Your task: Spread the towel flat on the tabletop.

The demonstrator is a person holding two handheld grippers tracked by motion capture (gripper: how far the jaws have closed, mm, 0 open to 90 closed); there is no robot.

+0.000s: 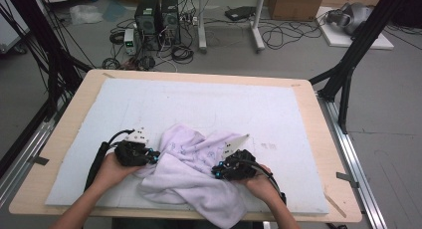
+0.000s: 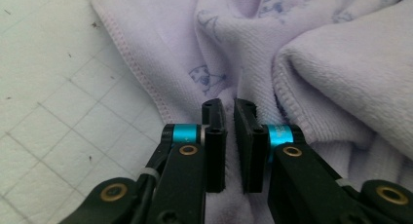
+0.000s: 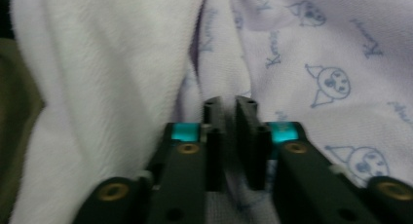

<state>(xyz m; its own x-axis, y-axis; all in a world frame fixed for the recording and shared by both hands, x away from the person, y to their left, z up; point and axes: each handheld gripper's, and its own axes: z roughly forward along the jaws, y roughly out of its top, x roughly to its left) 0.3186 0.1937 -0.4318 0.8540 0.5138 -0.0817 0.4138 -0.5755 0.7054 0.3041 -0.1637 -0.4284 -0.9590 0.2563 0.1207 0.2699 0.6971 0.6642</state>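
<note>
Towel [image 1: 194, 171] lies crumpled in the lower middle of the high view, on the white mat [image 1: 278, 114] that covers the tabletop [image 1: 69, 114], its lower edge hanging near the front rim. Left tool [image 1: 153, 157] sits at the cloth's left side, and in the left gripper view its jaws stand nearly together with a fold of the lilac terry pinched between them, low in the frame. Right tool [image 1: 217, 170] sits at the cloth's right side; in the right gripper view its jaws are likewise drawn close on a ridge of printed fabric. Both grips look made, so the step in hand seems to be the pick-up before spreading or folding. Next, I judge, the hands should lift and draw apart evenly, so the bunched middle opens without either pinch slipping off.
</note>
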